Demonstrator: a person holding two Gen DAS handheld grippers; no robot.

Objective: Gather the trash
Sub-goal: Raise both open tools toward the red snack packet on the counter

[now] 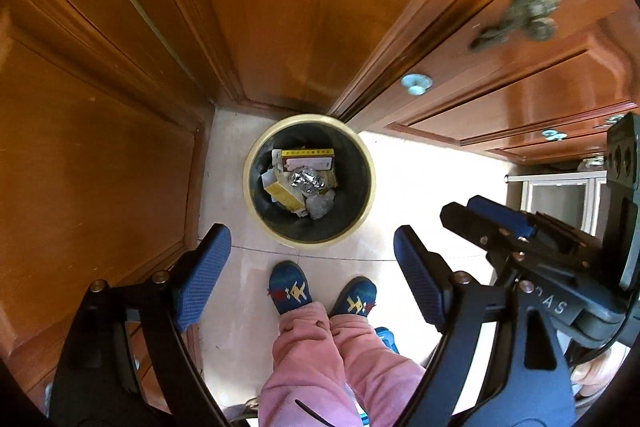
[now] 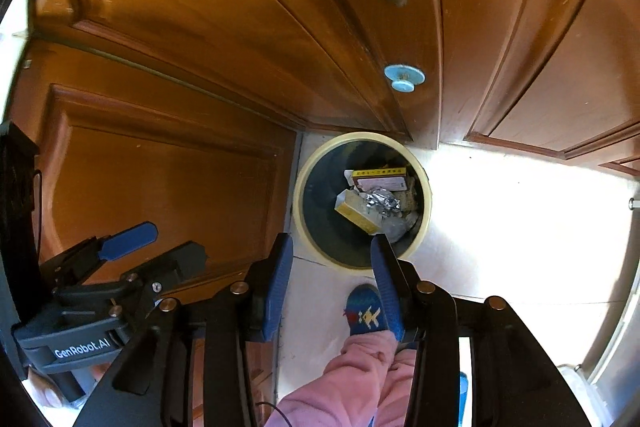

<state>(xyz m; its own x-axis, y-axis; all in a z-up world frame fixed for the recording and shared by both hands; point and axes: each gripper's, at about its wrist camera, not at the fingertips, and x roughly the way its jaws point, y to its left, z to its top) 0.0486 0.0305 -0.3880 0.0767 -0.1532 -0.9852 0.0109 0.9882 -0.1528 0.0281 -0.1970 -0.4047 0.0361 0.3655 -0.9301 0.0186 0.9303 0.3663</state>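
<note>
A round trash bin [image 1: 256, 151] with a cream rim and dark inside stands on the pale floor in a corner of wooden panels. In it lie a yellow box [image 1: 285, 190], a red-and-white box [image 1: 307, 159], crumpled foil [image 1: 307, 181] and grey paper. My left gripper [image 1: 312, 271] is open and empty, high above the floor just before the bin. My right gripper [image 2: 332, 279] is open and empty above the bin's [image 2: 427, 195] near rim. Each gripper shows in the other's view: the right [image 1: 496, 223], the left [image 2: 160, 247].
Wooden doors and cabinet fronts surround the bin on the left, back and right; one door has a pale blue knob [image 1: 416, 83]. The person's feet in blue slippers [image 1: 290, 287] and pink trousers stand just before the bin. Sunlit floor [image 2: 520, 219] lies to the right.
</note>
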